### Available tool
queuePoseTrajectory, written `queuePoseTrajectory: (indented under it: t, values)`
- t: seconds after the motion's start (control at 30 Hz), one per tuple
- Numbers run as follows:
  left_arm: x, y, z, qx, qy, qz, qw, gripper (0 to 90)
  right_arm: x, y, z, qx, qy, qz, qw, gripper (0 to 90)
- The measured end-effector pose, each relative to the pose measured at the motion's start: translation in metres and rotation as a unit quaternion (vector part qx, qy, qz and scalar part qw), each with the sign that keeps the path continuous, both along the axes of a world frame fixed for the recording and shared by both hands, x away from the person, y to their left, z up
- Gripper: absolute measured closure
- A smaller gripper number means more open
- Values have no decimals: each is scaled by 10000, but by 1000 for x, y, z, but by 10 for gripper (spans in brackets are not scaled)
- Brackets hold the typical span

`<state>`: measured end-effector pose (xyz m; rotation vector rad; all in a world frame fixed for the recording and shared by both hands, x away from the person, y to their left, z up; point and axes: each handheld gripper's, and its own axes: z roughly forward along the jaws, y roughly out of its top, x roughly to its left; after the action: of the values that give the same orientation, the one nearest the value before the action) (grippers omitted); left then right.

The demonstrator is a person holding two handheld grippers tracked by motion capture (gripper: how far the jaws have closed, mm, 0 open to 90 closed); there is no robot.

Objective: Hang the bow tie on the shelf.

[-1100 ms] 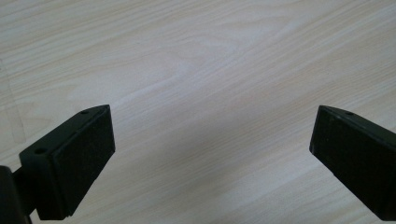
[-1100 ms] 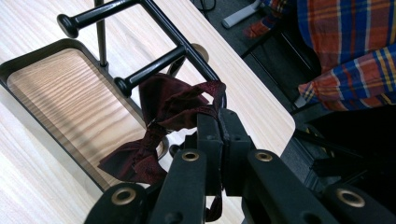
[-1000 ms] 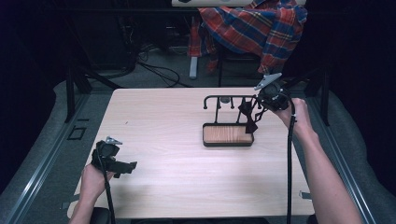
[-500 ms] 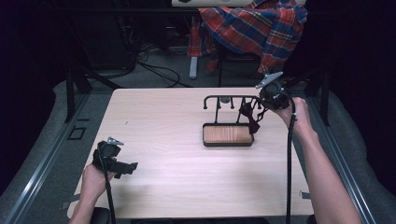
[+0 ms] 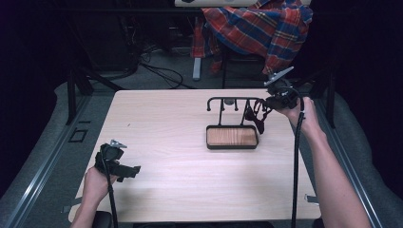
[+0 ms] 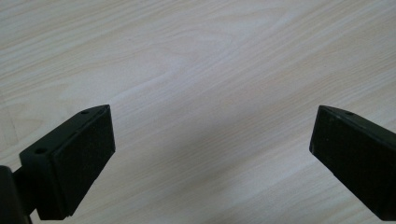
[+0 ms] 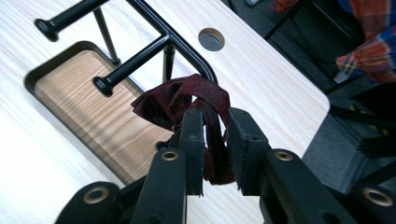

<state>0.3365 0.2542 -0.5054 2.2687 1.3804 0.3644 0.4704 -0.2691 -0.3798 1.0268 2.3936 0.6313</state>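
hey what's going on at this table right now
A person holds a gripper in each hand. The right gripper is closed on a dark red cloth band draped over the black rack, which stands on a wooden tray base toward the table's far right. The left gripper is open with nothing in it, resting low over the bare wooden table at the near left.

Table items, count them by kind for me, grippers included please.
Black handheld grippers: 2 (left gripper, right gripper)
Black metal rack with wooden tray base: 1
Dark red fabric band: 1
Total: 4
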Motion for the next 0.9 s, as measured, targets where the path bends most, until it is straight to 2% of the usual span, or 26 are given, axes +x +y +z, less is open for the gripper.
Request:
queuePoseTrajectory:
  t: [0.13,0.27,0.47,0.73,0.9]
  values:
    - [0,0,0,2,5,1,10000,0,1,-3,0,84,63,-2,9999,738]
    - [0,0,0,6,14,1,10000,1,0,-6,2,327,79,31,9994,715]
    - [0,-1,0,4,20,-3,10000,0,-2,-2,6,314,48,54,9995,686]
    - [0,-1,0,-18,-29,-14,10000,0,-6,-3,7,581,162,-25,9982,625]
    - [-1,-1,1,-42,-47,-3,10000,0,-15,-2,13,735,117,-100,9972,588]
